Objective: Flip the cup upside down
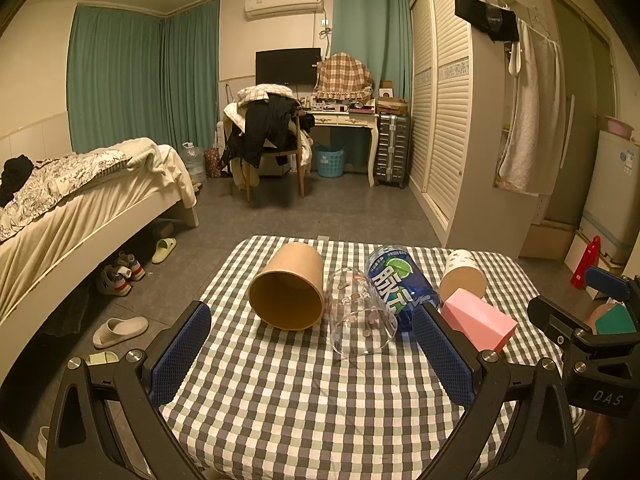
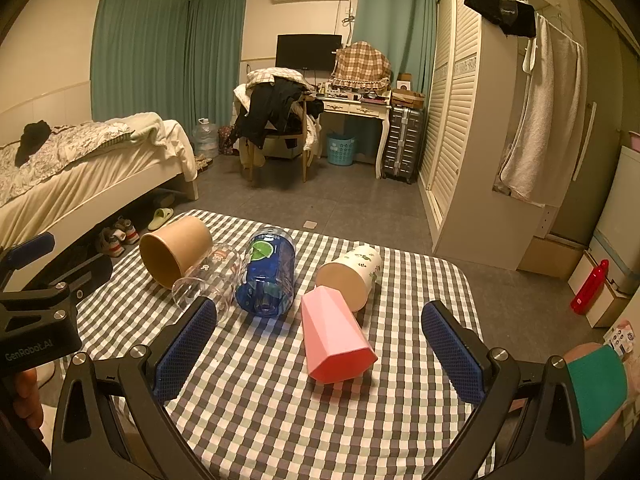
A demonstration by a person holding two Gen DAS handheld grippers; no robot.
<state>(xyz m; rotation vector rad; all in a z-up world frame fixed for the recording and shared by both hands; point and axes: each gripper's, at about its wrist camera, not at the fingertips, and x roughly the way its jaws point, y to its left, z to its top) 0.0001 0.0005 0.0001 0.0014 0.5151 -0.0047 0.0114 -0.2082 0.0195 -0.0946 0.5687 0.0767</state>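
Several cups lie on their sides in a row on the checked tablecloth [image 1: 304,400]. From left: a brown paper cup [image 1: 288,286] [image 2: 176,254], a clear glass cup [image 1: 360,318] [image 2: 210,280], a blue printed cup [image 1: 396,284] [image 2: 268,272], a pink faceted cup [image 1: 478,320] [image 2: 336,336], and a white leaf-print paper cup [image 1: 464,272] [image 2: 352,274]. My left gripper [image 1: 312,352] is open and empty, just short of the glass cup. My right gripper [image 2: 320,348] is open and empty, its fingers either side of the pink cup's near end.
The small table [image 2: 400,420] stands on a grey tiled floor [image 2: 340,200]. A bed [image 1: 80,208] is at the left with shoes and slippers [image 1: 120,330] beside it. A wardrobe [image 1: 444,120] and a red bottle [image 2: 590,286] are at the right.
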